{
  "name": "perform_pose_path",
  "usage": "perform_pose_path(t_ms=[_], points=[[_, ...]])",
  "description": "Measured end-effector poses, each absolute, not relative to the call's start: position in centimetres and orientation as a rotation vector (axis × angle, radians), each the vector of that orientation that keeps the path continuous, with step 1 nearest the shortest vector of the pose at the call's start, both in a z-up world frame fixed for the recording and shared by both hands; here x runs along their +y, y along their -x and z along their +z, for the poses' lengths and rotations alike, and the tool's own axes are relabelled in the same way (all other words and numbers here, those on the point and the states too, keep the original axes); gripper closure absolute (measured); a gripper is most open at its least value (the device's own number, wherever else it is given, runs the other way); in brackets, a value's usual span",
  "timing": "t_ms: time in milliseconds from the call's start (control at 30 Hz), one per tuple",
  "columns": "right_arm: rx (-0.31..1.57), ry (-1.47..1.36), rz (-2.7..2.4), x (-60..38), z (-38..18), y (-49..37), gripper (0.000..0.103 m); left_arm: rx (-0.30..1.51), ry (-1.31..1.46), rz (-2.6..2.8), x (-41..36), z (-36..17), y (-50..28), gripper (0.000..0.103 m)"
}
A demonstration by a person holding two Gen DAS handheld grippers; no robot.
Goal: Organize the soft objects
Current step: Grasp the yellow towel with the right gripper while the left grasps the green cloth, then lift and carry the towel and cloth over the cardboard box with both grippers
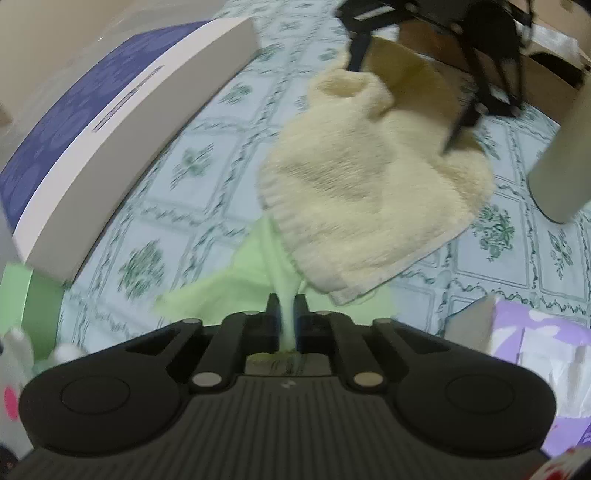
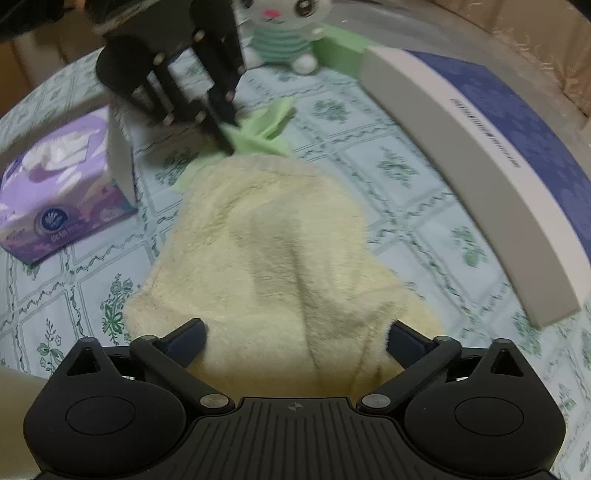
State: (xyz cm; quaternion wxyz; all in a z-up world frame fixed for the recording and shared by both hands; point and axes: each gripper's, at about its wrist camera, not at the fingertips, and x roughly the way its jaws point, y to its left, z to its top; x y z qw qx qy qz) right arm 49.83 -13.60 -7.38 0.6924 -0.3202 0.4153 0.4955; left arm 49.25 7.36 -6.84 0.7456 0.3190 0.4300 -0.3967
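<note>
My left gripper point(image 1: 287, 310) is shut on a fold of a light green cloth point(image 1: 236, 280), which lies partly under a fluffy cream towel point(image 1: 369, 206) on the patterned tablecloth. In the right wrist view the same gripper point(image 2: 227, 142) pinches the green cloth point(image 2: 266, 129) at the towel's far end. My right gripper point(image 2: 297, 332) stands wide open over the near end of the cream towel point(image 2: 280, 240), its pads apart from the fabric. The left wrist view shows it point(image 1: 400, 107) above the towel's far end.
A white and purple flat box point(image 1: 110, 122) point(image 2: 498, 166) runs along one side. A purple tissue box point(image 2: 62, 184) point(image 1: 535, 350) stands on the other. A plush cat point(image 2: 280, 33) sits beside a green box point(image 2: 340, 51). A grey cylinder point(image 1: 561, 162) stands near cardboard.
</note>
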Motion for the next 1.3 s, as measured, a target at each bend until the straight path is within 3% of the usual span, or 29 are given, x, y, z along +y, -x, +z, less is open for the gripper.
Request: perform_pose_path(t_ms=[200,233,300,333,367,400,433,567,967,1300], points=[[0.921,0.781,1.079,-12.2,-9.0,-49.6,0.001,0.964,-0.676,-0.766,9.5,-6.1,-49.5,0.1],[0.939,0.766,1.067,-12.2,-8.9,-49.9,0.005,0.967,-0.677,-0.757,9.8,-6.1,-49.4,0.1],[0.96,0.73,1.056,-12.4,-8.5,-50.5,0.023,0.979,-0.671,-0.743,10.5,-6.0,-49.2,0.101],[0.958,0.714,1.04,-12.6,-8.1,-50.7,0.045,0.983,-0.668,-0.736,10.8,-6.0,-49.1,0.101],[0.949,0.704,1.016,-12.8,-7.7,-51.0,0.076,0.988,-0.664,-0.734,11.0,-6.0,-48.9,0.101],[0.952,0.701,1.003,-13.0,-7.4,-51.2,0.086,0.993,-0.66,-0.729,11.2,-6.0,-48.7,0.101],[0.955,0.704,0.997,-13.1,-7.2,-51.2,0.089,0.997,-0.658,-0.726,11.3,-6.1,-48.6,0.101],[0.912,0.711,0.938,-13.5,-6.1,-50.6,0.094,1.0,-0.656,-0.693,11.6,-5.8,-47.9,0.101],[0.878,0.526,0.604,-19.6,1.0,-49.1,0.094,0.994,-0.591,-0.423,15.1,-1.0,-44.2,0.102],[0.924,0.254,0.438,-27.2,6.4,-39.8,0.094,0.999,-0.44,-0.262,16.9,3.4,-33.3,0.102]])
